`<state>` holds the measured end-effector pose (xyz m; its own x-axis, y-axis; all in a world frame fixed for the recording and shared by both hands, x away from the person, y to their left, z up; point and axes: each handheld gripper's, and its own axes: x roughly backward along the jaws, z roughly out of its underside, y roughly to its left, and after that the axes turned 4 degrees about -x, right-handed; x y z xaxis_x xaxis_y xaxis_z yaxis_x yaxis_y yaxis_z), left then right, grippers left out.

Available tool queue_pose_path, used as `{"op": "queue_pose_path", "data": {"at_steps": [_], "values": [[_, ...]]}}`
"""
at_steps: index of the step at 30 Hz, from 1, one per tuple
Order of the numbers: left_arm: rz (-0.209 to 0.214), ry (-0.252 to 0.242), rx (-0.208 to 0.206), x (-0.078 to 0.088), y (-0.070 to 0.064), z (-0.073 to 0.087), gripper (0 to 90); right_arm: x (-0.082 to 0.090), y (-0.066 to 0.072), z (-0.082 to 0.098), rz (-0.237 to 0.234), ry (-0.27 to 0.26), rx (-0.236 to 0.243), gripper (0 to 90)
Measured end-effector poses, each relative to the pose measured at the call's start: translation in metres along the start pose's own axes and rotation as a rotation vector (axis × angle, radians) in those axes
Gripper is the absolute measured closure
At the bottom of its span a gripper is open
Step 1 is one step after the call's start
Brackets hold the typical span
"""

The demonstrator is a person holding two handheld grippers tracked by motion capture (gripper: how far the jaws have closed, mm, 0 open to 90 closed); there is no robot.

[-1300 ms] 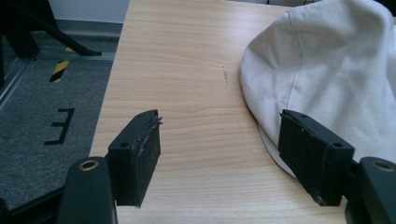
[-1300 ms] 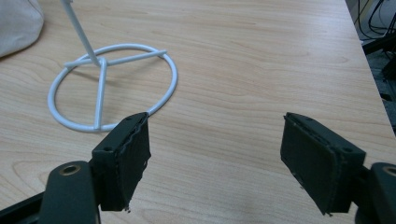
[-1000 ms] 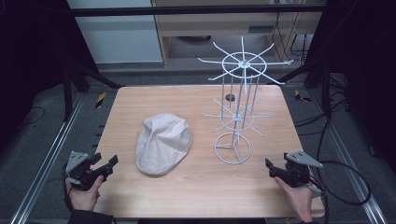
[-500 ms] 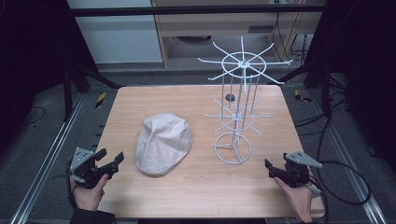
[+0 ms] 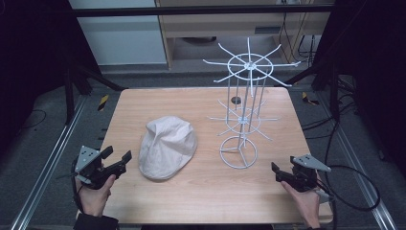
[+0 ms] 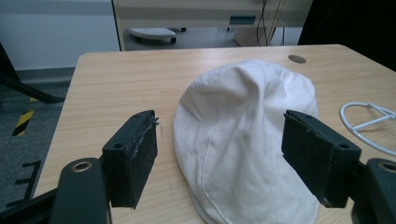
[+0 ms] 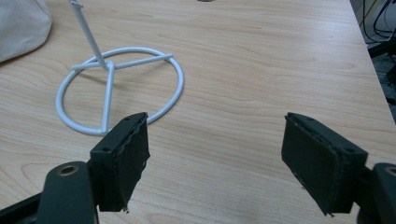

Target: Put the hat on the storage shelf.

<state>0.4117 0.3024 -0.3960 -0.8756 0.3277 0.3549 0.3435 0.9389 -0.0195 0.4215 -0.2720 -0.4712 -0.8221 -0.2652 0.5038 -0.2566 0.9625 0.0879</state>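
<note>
**Open jaws face a flat cap near the table's front edge**

While the left gripper (image 5: 115, 160) hangs at the front left corner of the table (image 5: 201, 201), its jaws stand spread wide with nothing between them, aimed at the cream flat cap (image 5: 167, 146) just beside them. In the left gripper view the cap (image 6: 245, 135) lies flat on the wood between and beyond the two black pads (image 6: 140, 156), not touched by either. Bare tabletop runs along the cap's left side out to the table's left edge, so there is free room on that flank; beyond that edge the floor drops away, with a yellow-and-black striped marking (image 6: 22, 122) on it.

The right gripper (image 5: 282, 175) sits near the front right corner, jaws likewise spread and empty, held by a hand (image 5: 306, 201) that comes in from the bottom. In the right gripper view its pads frame bare wood, with the ring base (image 7: 121, 88) of the white wire rack just ahead and to the left, close to the left pad but apart from it. To the right, clear wood reaches the table's right edge.

The wire rack (image 5: 246, 96) stands upright right of the cap, its spokes spreading over the middle of the table; cap and ring base are near each other, not touching. A small dark round disc (image 5: 235, 100) lies behind the rack. No readable writing or brand shows on anything.
</note>
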Motion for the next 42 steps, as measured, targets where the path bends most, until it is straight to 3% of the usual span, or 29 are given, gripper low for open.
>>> {"op": "queue_pose_path", "data": {"at_steps": [8,21,28,42], "values": [[0.017,-0.025,-0.010,-0.007,-0.007,-0.014,26.8,0.002,0.000,-0.001,-0.007,-0.007,-0.006,24.0],[0.034,-0.013,-0.031,-0.031,-0.020,-0.027,26.7,0.002,0.000,-0.001,-0.015,-0.006,-0.002,25.4],[0.031,0.006,-0.055,-0.045,-0.027,-0.031,26.8,0.002,0.001,-0.001,-0.025,-0.001,-0.003,26.4],[0.020,0.090,-0.103,-0.079,-0.041,-0.027,26.6,0.002,0.000,0.000,-0.037,-0.001,-0.002,28.2]]}}
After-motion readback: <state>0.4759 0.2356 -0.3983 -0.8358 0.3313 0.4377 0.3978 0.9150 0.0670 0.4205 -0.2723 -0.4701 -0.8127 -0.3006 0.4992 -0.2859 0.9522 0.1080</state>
